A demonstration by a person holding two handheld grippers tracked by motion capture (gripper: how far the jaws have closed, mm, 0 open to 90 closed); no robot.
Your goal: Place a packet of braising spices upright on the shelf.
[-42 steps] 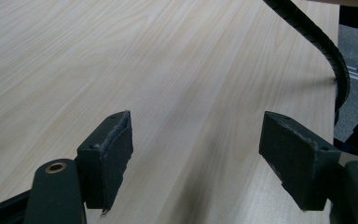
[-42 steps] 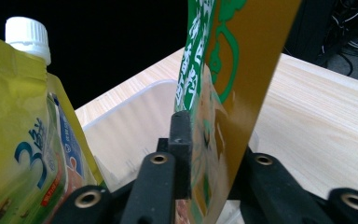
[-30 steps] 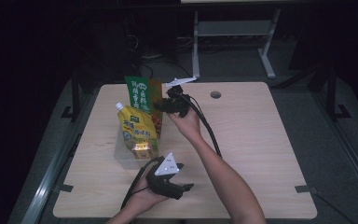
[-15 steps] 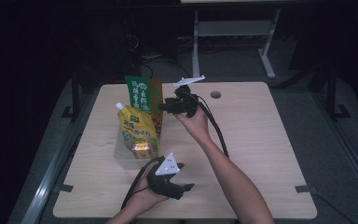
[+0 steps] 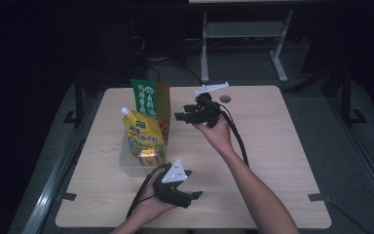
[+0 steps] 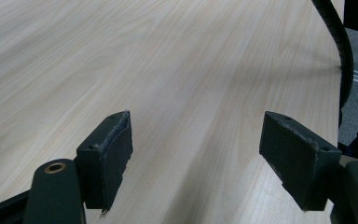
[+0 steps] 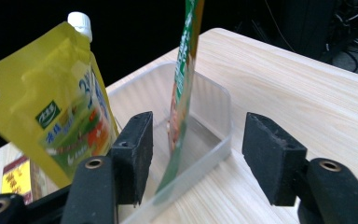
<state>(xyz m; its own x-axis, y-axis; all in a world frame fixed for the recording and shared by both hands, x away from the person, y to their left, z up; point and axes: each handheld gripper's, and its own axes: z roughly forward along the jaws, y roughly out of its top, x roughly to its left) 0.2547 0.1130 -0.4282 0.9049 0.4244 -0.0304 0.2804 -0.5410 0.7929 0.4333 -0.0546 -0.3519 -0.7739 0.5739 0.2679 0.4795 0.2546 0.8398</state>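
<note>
A clear plastic bin (image 5: 126, 163) (image 7: 216, 140) stands on the table's left half. In it stand a green flat pouch (image 5: 148, 100) (image 7: 184, 70), a yellow spouted pouch (image 5: 143, 134) (image 7: 51, 102) and a small orange packet (image 5: 147, 156) (image 7: 16, 177). My right gripper (image 5: 180, 117) (image 7: 196, 154) is open, held in the air just right of the green pouch and pointing at it, nothing between its jaws. My left gripper (image 5: 195, 187) (image 6: 196, 154) rests low near the front edge, open over bare wood.
The light wooden table (image 5: 272, 146) has a round cable hole (image 5: 225, 99) at the back. A black cable (image 5: 236, 136) (image 6: 340, 51) trails from the right gripper along the forearm. Dark floor and a white stand (image 5: 243, 34) lie beyond the table.
My right gripper has drawn back to the right, away from the green pouch, and lifted a little. The left gripper has stayed put.
</note>
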